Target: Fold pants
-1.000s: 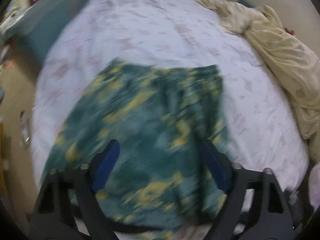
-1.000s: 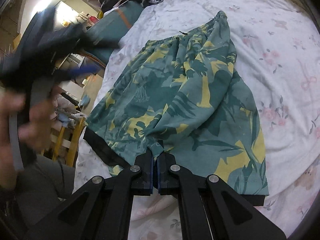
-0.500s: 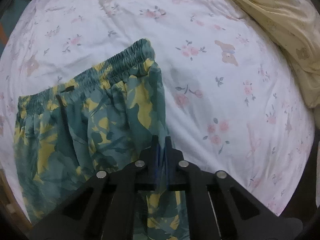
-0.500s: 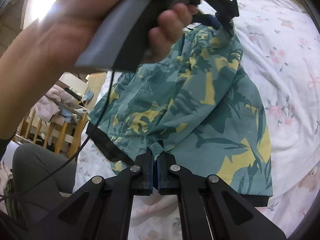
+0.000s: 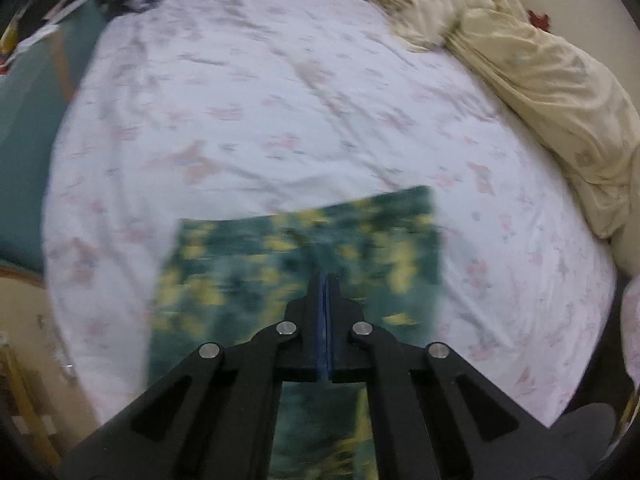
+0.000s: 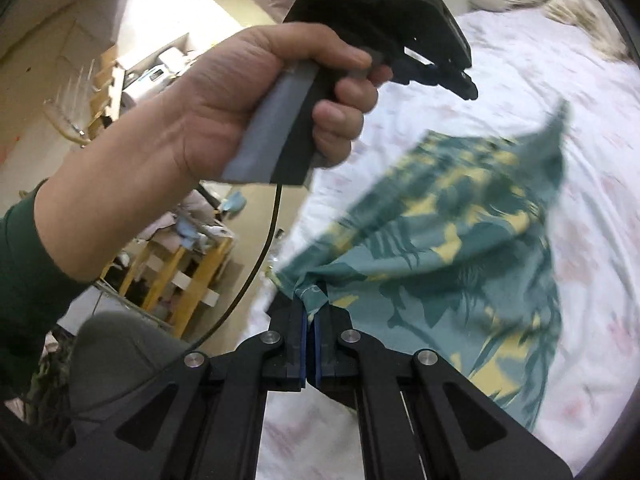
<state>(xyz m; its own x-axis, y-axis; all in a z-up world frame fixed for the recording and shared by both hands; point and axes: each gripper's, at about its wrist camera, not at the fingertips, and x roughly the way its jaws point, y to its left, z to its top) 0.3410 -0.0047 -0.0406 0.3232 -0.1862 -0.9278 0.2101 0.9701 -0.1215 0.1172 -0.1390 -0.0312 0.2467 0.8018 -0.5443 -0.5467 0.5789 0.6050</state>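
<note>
The pants (image 6: 460, 232) are green shorts with a yellow leaf print, lifted off the white flowered bed sheet (image 6: 580, 92). My right gripper (image 6: 311, 312) is shut on a hem corner of the pants. My left gripper (image 5: 325, 280) has its jaws closed together and blurred green cloth (image 5: 280, 256) hangs in front of and under it; the pinch itself is not clear. In the right wrist view the left gripper's handle (image 6: 304, 120) is held in a hand above the pants.
A rumpled yellow quilt (image 5: 552, 80) lies along the bed's right side. A teal bench (image 5: 24, 152) stands at the bed's left edge. Wooden furniture (image 6: 188, 268) and clutter stand on the floor beyond the bed's near corner.
The left gripper went from open to shut, then swung back over the pants. Both grippers have lifted the pants off the sheet; the cloth now hangs in the air.
</note>
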